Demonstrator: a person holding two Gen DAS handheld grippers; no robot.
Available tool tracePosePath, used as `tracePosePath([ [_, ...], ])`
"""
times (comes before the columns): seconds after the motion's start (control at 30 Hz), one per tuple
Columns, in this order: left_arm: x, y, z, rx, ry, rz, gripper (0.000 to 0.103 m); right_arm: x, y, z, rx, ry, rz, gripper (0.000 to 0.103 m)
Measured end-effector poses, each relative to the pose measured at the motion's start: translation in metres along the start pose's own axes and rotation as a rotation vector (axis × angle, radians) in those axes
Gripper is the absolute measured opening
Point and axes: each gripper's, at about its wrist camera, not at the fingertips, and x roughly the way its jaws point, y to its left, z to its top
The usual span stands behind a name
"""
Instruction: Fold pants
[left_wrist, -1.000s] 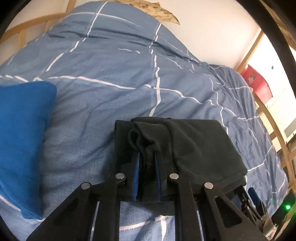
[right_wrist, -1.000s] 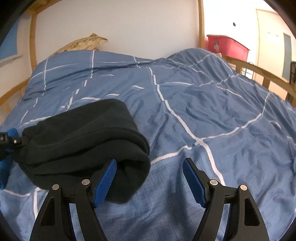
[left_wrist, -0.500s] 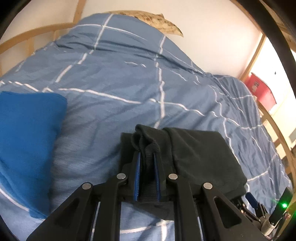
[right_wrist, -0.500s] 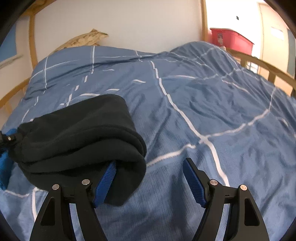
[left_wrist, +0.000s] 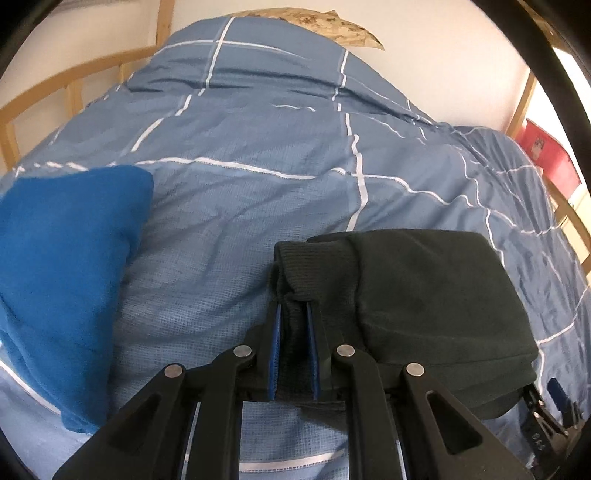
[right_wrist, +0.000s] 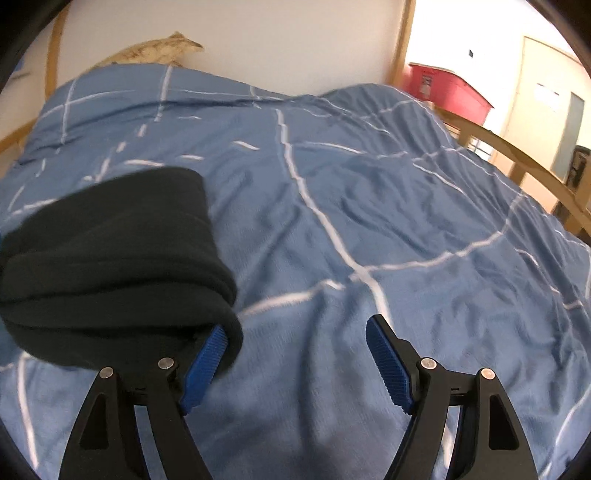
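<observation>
Left gripper (left_wrist: 293, 325) and right gripper (right_wrist: 295, 360), black linkages, silver pivot screws, seemingly ribbed blue pads (right_wrist: 388, 369)

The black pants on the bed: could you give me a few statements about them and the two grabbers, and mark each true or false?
1. The left gripper is clamped on a ribbed edge of the black pants. True.
2. The right gripper is squeezed shut on the pants. False: its jaws stand wide apart, with only the left fingertip tucked under the bundle's edge.
3. The pants lie spread flat at full length. False: they are a thick folded bundle.
4. A blue pillow lies on the duvet, left of the pants. True.
5. The duvet is plain red. False: it is blue with white lines.
</observation>
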Motion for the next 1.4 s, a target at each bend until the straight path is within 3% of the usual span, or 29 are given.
tracePosePath([
  [0.1,-0.006,-0.004,-0.002,0.017,-0.001,0.026,0.016,-0.007,-0.007,-0.003,0.009,0.023,0.025,0.076],
  [0.17,-0.012,-0.008,-0.004,0.046,-0.001,0.066,0.023,-0.017,-0.01,-0.005,-0.003,0.009,-0.016,0.076],
  [0.23,-0.025,-0.011,-0.008,0.092,-0.013,0.136,0.04,-0.032,-0.015,-0.004,-0.011,-0.03,-0.032,0.076],
  [0.3,-0.039,-0.01,-0.01,0.113,-0.033,0.152,0.049,-0.042,-0.019,-0.002,-0.001,-0.061,0.004,0.076],
  [0.57,-0.07,0.004,0.009,0.045,-0.023,0.035,0.066,-0.053,-0.017,0.03,-0.005,-0.112,0.146,0.08],
  [0.7,-0.057,0.001,0.031,0.024,0.036,-0.055,0.073,-0.029,-0.002,0.065,-0.032,-0.034,0.299,0.083],
  [0.8,-0.036,0.002,0.047,-0.011,0.124,-0.107,0.073,-0.002,0.011,0.086,-0.047,0.051,0.344,0.083],
  [0.9,-0.013,0.001,0.063,-0.002,0.2,-0.09,0.074,0.023,0.026,0.104,-0.076,0.137,0.343,0.083],
  [1.0,0.01,0.005,0.065,-0.043,0.304,-0.138,0.078,0.037,0.036,0.116,-0.086,0.168,0.34,0.083],
  [1.13,0.023,0.005,0.056,-0.01,0.318,-0.08,0.079,0.057,0.043,0.121,-0.093,0.24,0.358,0.082],
  [1.23,0.033,0.006,0.044,-0.022,0.349,-0.105,0.08,0.074,0.044,0.113,-0.076,0.304,0.362,0.082],
  [1.4,0.041,0.01,0.034,-0.062,0.368,-0.153,0.079,0.081,0.045,0.1,-0.081,0.324,0.359,0.082],
])
